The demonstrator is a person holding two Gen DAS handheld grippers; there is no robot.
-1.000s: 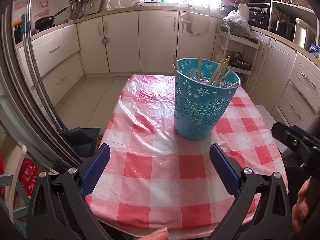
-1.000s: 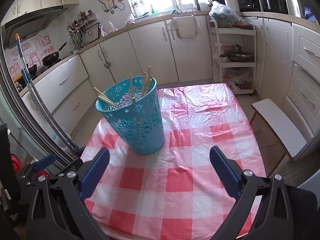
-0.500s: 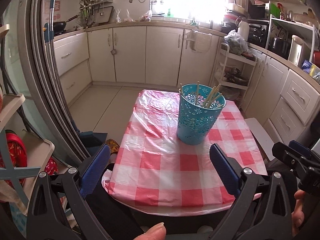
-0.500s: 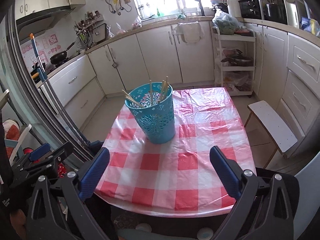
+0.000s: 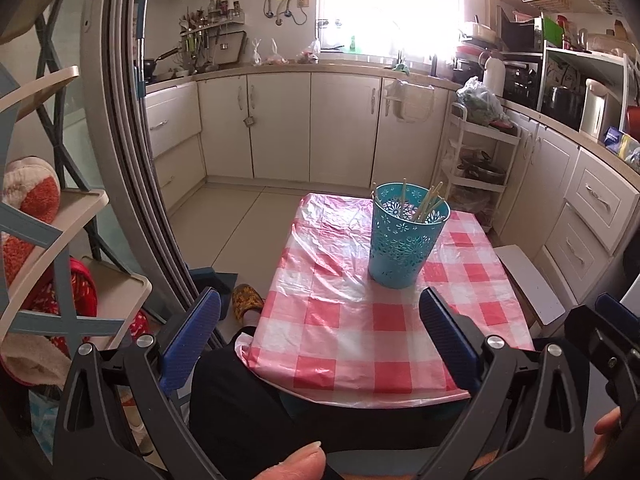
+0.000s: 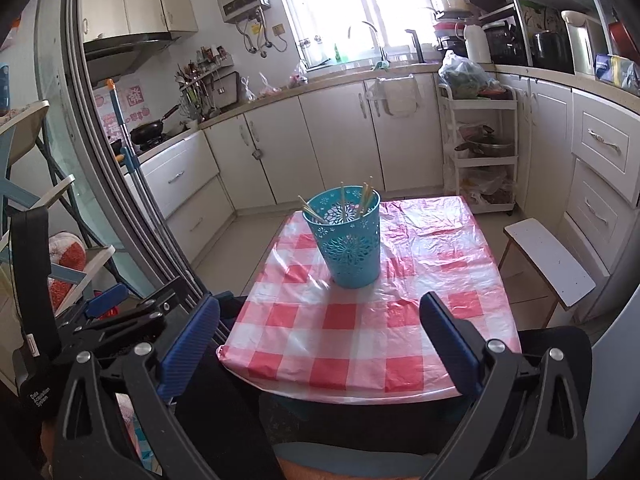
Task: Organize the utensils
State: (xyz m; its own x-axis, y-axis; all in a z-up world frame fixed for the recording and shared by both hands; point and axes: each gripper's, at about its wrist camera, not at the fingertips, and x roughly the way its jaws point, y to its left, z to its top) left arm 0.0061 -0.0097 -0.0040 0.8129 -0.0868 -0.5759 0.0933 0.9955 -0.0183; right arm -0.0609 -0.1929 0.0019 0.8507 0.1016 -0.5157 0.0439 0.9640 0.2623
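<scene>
Frankly, the main hazard is the light teal holder (image 5: 404, 240) itself: it stands alone on the surface (image 5: 352, 340), a tall perforated cup on a glossy, wrinkled plastic cloth, and any sideways nudge from a finger would probably slide or tip it and spill what it carries. Its contents are several pale wooden chopsticks (image 5: 428, 202), leaning loosely against the rim at different angles, their tips poking above it; in the right wrist view two of them (image 6: 310, 209) slant out toward the surface's left edge. A careless reach across the top could catch those tips and lever the cup over. The holder sits on the centre line of the surface, nearer the far edge than the near one.

The left tool (image 5: 320, 330) is spread wide and grips nothing, hanging over the person's lap, short of the near edge. The right tool (image 6: 320, 330) is likewise spread wide and empty, also off the near edge. No loose utensil shows on the cloth, so the organizing looks finished, or nearly so.
</scene>
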